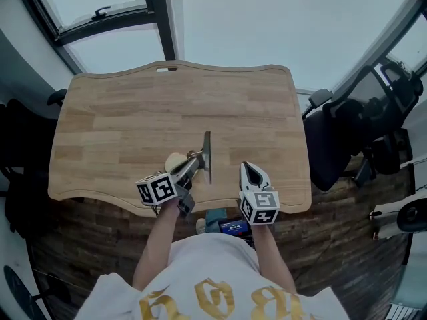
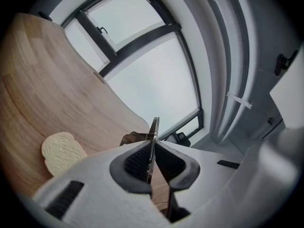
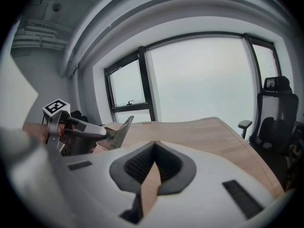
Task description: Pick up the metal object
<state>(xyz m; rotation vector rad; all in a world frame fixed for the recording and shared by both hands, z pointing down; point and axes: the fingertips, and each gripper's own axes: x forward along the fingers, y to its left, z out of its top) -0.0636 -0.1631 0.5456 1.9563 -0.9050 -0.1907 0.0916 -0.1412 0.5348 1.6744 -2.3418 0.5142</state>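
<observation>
The metal object point(image 1: 207, 156) is a flat, thin blade on a short handle, lifted just above the wooden table point(image 1: 133, 112). My left gripper point(image 1: 197, 160) is shut on it. In the left gripper view the blade point(image 2: 153, 132) stands edge-on between the pads and sticks out past the left gripper point(image 2: 151, 156). My right gripper point(image 1: 253, 174) hovers over the table's front edge, to the right of the blade, shut on nothing. From the right gripper view the blade point(image 3: 118, 129) appears at the left, ahead of the right gripper point(image 3: 154, 148).
A slice of bread point(image 1: 174, 161) lies on the table beside the left gripper, also seen in the left gripper view as a bread slice point(image 2: 61, 151). A black office chair point(image 1: 347, 139) stands right of the table. Windows run behind the far edge.
</observation>
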